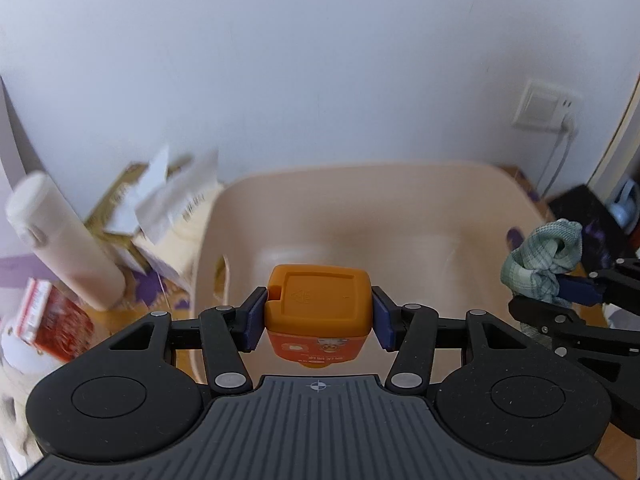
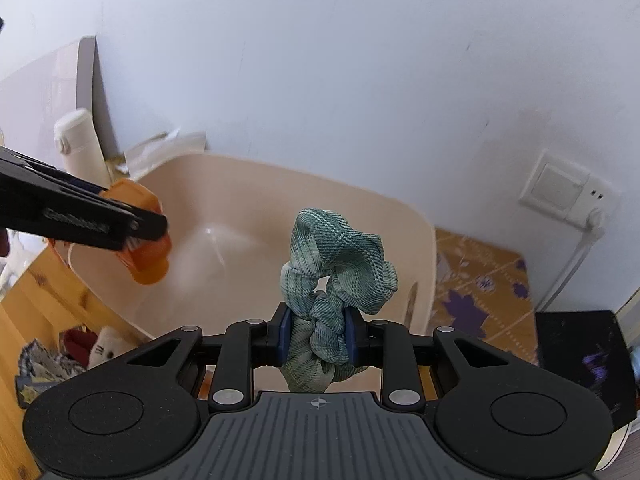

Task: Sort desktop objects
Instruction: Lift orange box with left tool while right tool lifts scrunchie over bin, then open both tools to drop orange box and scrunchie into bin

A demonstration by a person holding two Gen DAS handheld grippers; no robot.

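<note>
Both loads are up and hanging over the beige bin (image 1: pixel 400 208) at once! The left gripper (image 1: pixel 318 318) has its jaws clamped on the orange-capped bottle (image 1: pixel 318 304), held above the bin's near-left edge. The right gripper (image 2: pixel 318 338) is pinching the green scrunchie (image 2: pixel 336 264) above the middle of the bin. Neither is dropped yet, and the bin looks empty inside, so by my read the sorting is barely begun. Plenty waits outside: a white flask (image 1: pixel 60 240), a red packet (image 1: pixel 52 324), papers and boxes (image 1: pixel 160 208) to the left. The wooden counter (image 2: pixel 24 300) carries a patterned gold mat (image 2: pixel 480 280); behind is a plain white wall with a socket (image 1: pixel 546 108)
</note>
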